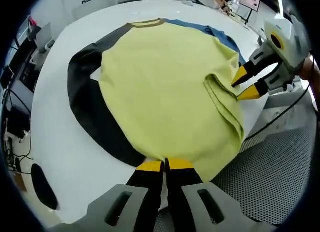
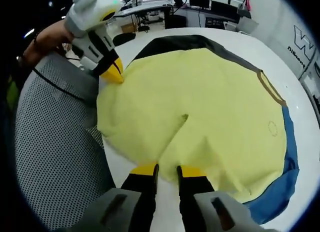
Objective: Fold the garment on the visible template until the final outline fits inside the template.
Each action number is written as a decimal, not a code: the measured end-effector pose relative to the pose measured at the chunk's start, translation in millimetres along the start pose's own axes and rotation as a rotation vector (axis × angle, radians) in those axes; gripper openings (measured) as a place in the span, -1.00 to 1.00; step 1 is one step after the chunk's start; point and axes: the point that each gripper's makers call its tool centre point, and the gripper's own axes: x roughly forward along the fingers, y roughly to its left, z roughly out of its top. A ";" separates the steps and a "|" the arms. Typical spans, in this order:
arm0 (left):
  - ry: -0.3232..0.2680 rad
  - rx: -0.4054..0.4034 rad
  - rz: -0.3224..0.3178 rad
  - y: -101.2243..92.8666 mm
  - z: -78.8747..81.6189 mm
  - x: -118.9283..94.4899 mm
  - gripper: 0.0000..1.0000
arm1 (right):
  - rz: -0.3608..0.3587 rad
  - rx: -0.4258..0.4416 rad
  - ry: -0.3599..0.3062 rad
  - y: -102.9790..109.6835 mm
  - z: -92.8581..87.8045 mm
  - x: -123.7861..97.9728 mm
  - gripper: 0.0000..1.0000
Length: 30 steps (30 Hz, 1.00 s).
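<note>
1. Leftmost in the left gripper view, the shirt's (image 1: 165,97) dark sleeve (image 1: 82,99) lies curved on the white table (image 1: 65,157), apart from both grippers.
2. Next, the yellow body of the shirt lies spread over the table, with its near hem at the table edge, above a grey mesh surface (image 1: 270,167).
3. At that hem the left gripper (image 1: 165,165) has its jaws pressed together, pinching the hem's edge; the right gripper view shows the same jaws closed at the hem's far corner.
4. Further right, the right gripper (image 1: 245,84) sits at a bunched fold of yellow cloth. Its jaws stand a little spread, with the tips at the cloth; whether they actually hold any of it I cannot tell.
5. In the right gripper view, those jaws rise slightly parted at the hem (image 2: 165,157), with a crease running up between them.
6. Far right, a blue sleeve (image 2: 280,187) pokes out from under the yellow body.
7. Judged from this, the hem is being gathered for a first fold; no template outline is visible.
8. Next, the right jaws need a firm pinch on the hem, then both lift together and carry it toward the collar (image 1: 147,23).
</note>
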 end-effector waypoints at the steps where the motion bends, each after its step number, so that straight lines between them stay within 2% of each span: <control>1: 0.000 -0.001 -0.001 0.0 0.0 0.0 -1.00 | -0.009 0.014 -0.004 -1.3 0.3 -0.1 -1.00; 3: -0.003 -0.003 -0.001 -0.1 0.0 -0.1 -1.00 | -0.036 0.009 0.007 -7.4 -2.3 -2.0 -1.00; 5: -0.004 -0.004 -0.001 -0.2 0.0 -0.1 -1.00 | -0.022 0.041 -0.004 -7.5 -1.3 -4.4 -1.00; 13: -0.006 -0.002 0.001 0.0 0.4 0.1 -1.00 | -0.010 0.070 -0.031 -9.7 -1.0 -15.9 -1.00; 19: -0.011 -0.001 0.002 0.2 0.5 0.1 -1.00 | 0.006 0.081 -0.022 -8.0 -5.9 -17.4 -1.00; 30: -0.036 -0.021 -0.011 -1.4 -0.1 -3.2 -1.00 | 0.037 0.127 0.056 -4.1 -34.7 -25.2 -1.00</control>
